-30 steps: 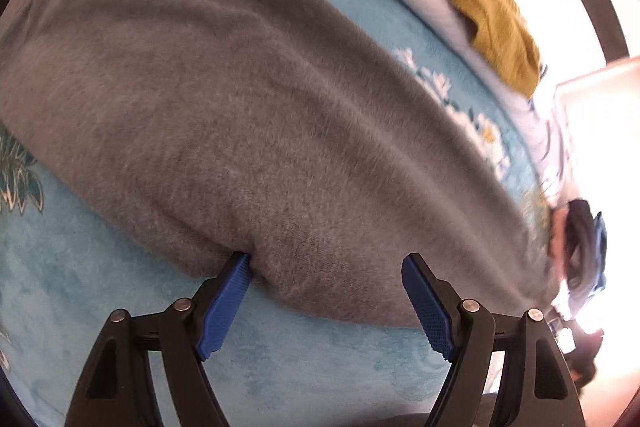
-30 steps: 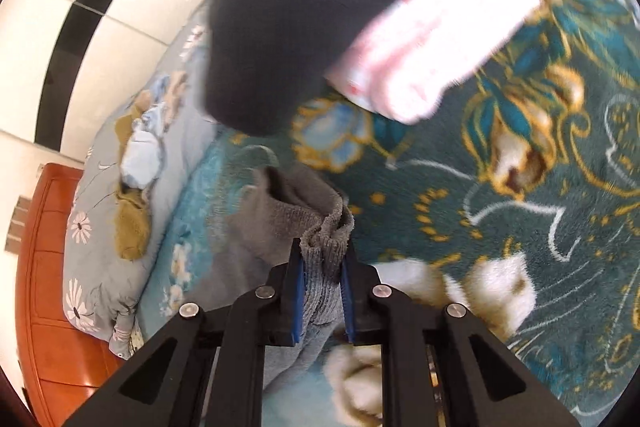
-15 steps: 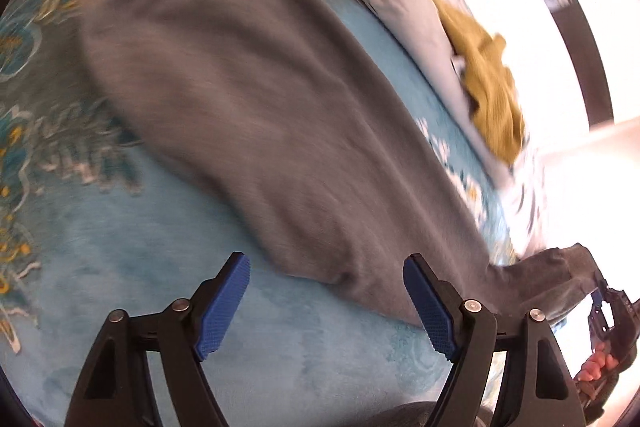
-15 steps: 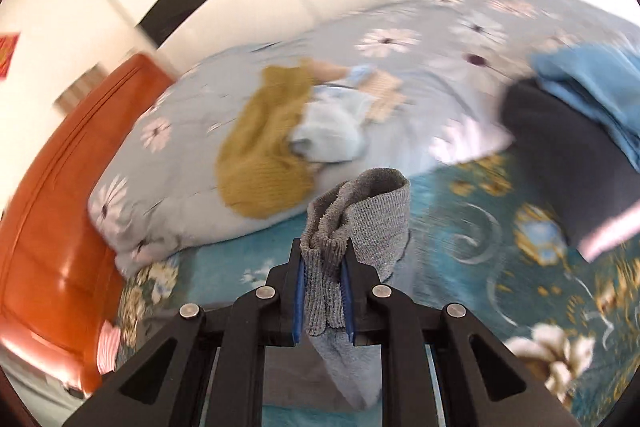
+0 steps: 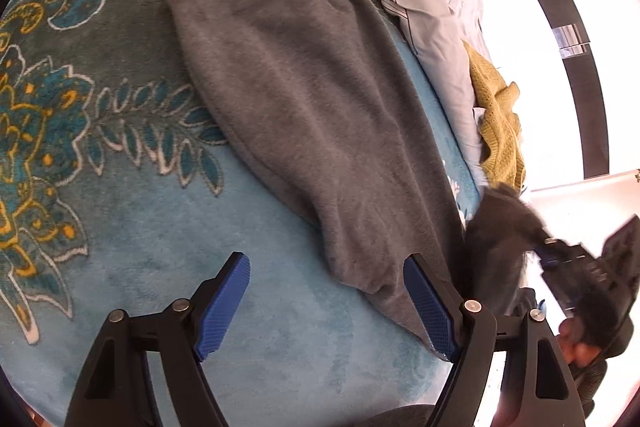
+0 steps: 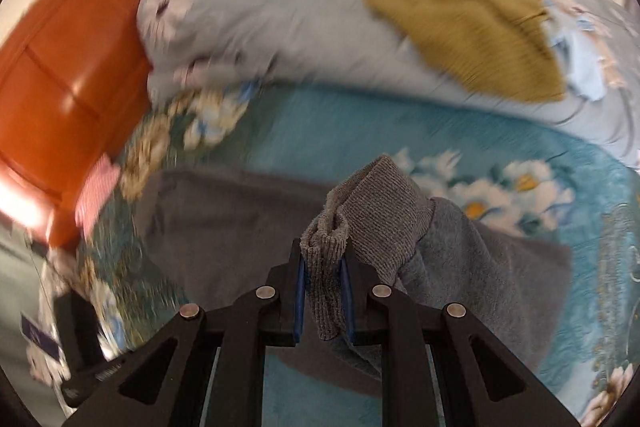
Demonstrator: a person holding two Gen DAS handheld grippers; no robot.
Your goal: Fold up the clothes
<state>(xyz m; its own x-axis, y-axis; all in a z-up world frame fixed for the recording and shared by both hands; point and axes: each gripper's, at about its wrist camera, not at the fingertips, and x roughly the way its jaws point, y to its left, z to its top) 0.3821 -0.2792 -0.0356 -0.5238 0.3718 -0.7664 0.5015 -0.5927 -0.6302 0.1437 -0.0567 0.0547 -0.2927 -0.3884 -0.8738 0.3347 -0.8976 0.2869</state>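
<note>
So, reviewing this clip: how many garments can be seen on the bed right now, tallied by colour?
Grey: 1, the grey fleece garment spread on the teal floral blanket, its ribbed cuff clamped in the right gripper.
Mustard: 1, the mustard knit garment on the grey floral duvet.
Pale blue: 1, the pale blue cloth beside it.
Total: 3

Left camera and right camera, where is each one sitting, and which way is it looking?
Left wrist: sits on the open left gripper, looking down at the gray garment on the blue blanket; a hand shows at the right.
Right wrist: sits on the right gripper, clamped on the garment's cuff, facing the pillow and headboard; no body shows.
Shared: garment, blanket, yellow sweater.
</note>
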